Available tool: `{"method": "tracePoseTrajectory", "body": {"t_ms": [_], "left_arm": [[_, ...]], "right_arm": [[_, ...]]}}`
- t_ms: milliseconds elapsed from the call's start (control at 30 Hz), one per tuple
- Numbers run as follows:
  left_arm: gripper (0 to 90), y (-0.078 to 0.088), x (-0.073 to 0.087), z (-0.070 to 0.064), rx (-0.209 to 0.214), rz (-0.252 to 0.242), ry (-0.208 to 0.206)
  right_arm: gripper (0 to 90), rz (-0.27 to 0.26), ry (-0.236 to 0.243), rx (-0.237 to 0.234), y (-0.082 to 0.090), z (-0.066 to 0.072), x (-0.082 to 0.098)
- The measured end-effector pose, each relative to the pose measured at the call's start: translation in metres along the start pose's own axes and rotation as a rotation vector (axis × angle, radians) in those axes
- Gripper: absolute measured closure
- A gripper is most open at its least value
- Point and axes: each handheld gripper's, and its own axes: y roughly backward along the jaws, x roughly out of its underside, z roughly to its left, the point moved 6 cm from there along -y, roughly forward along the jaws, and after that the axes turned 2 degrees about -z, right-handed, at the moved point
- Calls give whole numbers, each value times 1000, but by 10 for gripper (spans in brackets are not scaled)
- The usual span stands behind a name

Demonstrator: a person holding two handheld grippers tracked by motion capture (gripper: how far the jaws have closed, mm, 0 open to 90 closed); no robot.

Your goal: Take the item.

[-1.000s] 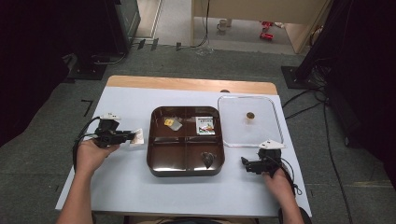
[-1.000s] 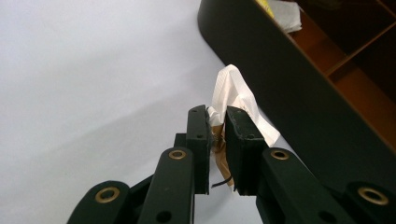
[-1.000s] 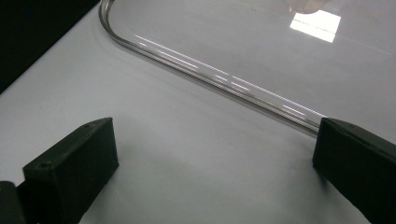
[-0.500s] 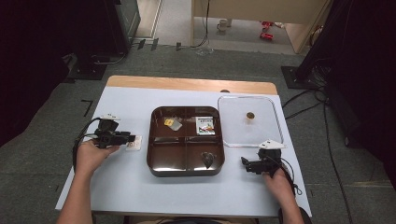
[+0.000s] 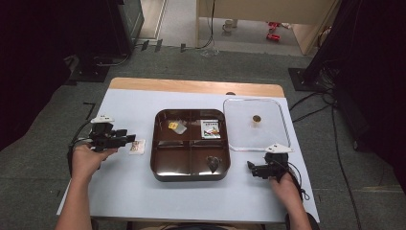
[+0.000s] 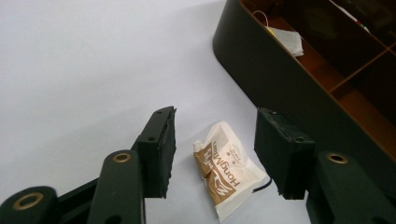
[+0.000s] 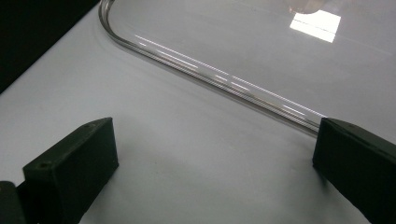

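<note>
My left gripper (image 5: 131, 139) hovers left of the dark brown compartment tray (image 5: 191, 176). Its jaws have just been opening and now stand apart. A small white and brown sachet (image 6: 224, 172) lies flat on the table between them, touched by neither pad (image 6: 161, 149). In the high view the sachet (image 5: 137, 147) rests just off the gripper's tip. My right gripper (image 5: 250, 167) sits open near the table's front right, nothing between its fingers, beside the clear lid (image 7: 210, 77).
The tray's wall (image 6: 280, 88) rises close to the right of the sachet. A tea bag (image 5: 177, 127), a printed packet (image 5: 210, 129) and a dark item (image 5: 213, 163) lie in its compartments. The clear lid (image 5: 283, 120) has a small knob (image 5: 256, 118).
The sachet has dropped from the left gripper's tip onto the table just beside it. Both hands have stayed almost where they were.
</note>
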Motion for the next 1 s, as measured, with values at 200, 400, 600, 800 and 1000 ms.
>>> {"method": "tracePoseTrajectory", "body": {"t_ms": [200, 400, 600, 800, 1000], "left_arm": [[461, 8, 2, 8, -16, -27, 19], [430, 14, 5, 18, -42, -52, 37], [412, 15, 10, 26, -81, -55, 15], [401, 14, 16, 35, -123, -39, 20], [399, 11, 25, 45, -146, 0, 43]], "right_arm": [[0, 0, 0, 0, 0, 0, 0], [0, 0, 0, 0, 0, 0, 0], [0, 0, 0, 0, 0, 0, 0], [0, 0, -1, 0, 0, 0, 0], [0, 0, 0, 0, 0, 0, 0]]}}
